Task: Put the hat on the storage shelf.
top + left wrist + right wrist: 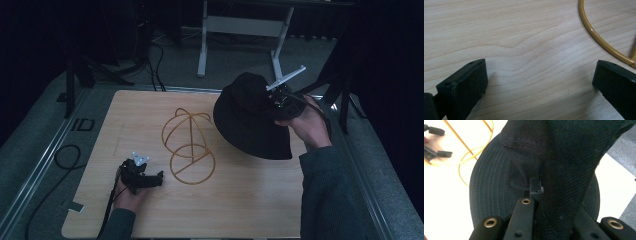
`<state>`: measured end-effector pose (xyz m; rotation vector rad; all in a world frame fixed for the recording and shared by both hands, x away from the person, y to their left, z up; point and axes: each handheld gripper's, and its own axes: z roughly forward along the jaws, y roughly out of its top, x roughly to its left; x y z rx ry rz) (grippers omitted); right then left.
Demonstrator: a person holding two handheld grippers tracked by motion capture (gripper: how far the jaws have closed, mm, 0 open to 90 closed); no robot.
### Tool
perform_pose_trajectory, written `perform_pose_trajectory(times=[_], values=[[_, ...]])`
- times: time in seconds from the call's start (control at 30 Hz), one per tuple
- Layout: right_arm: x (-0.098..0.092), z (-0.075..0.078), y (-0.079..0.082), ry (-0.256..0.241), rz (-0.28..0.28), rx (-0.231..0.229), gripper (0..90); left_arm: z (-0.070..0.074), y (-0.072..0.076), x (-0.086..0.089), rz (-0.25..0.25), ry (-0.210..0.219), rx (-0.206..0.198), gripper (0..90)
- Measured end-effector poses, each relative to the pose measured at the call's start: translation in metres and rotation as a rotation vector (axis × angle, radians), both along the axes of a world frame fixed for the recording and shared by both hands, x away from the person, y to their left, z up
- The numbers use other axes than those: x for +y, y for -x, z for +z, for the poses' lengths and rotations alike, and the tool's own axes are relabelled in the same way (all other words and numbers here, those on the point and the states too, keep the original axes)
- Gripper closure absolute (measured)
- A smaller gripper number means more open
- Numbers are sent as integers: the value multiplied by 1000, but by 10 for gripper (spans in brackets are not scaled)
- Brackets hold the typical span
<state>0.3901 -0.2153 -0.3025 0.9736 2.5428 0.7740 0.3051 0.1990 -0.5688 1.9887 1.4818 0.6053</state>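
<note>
A black bucket hat (252,117) hangs tilted above the right half of the wooden table (150,210), with my right gripper (278,100) shut on its crown. In the right gripper view the black fabric (564,165) is pinched between the jaws. A gold wire hat stand (190,145) sits at the table's middle, just left of the hat. My left gripper (159,177) rests low on the table to the left of the stand's ring base. Its jaws (539,82) are open with only bare wood between them, and the gold ring (599,40) curves past at the upper right.
A white desk frame (240,35) stands on the grey floor beyond the table. Black tripod legs (75,75) stand at the back left and right. A black cable (60,165) loops on the floor to the left. The table's front half is bare wood.
</note>
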Motion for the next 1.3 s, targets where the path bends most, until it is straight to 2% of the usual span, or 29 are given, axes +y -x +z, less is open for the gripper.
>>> perform_pose_trajectory(times=[0.3,0.6,0.87,0.97,1.3], values=[[0,15,4,-1,1,-22,878,0,0,0,-2,-1,0,3],[0,29,11,-35,25,-45,878,0,0,0,0,0,-3,3],[5,39,18,-65,68,-55,878,0,0,0,0,0,-2,3],[7,42,20,-91,93,-59,878,0,0,0,-1,0,-2,2],[18,46,24,-139,140,-61,878,0,0,0,-1,1,-2,2]])
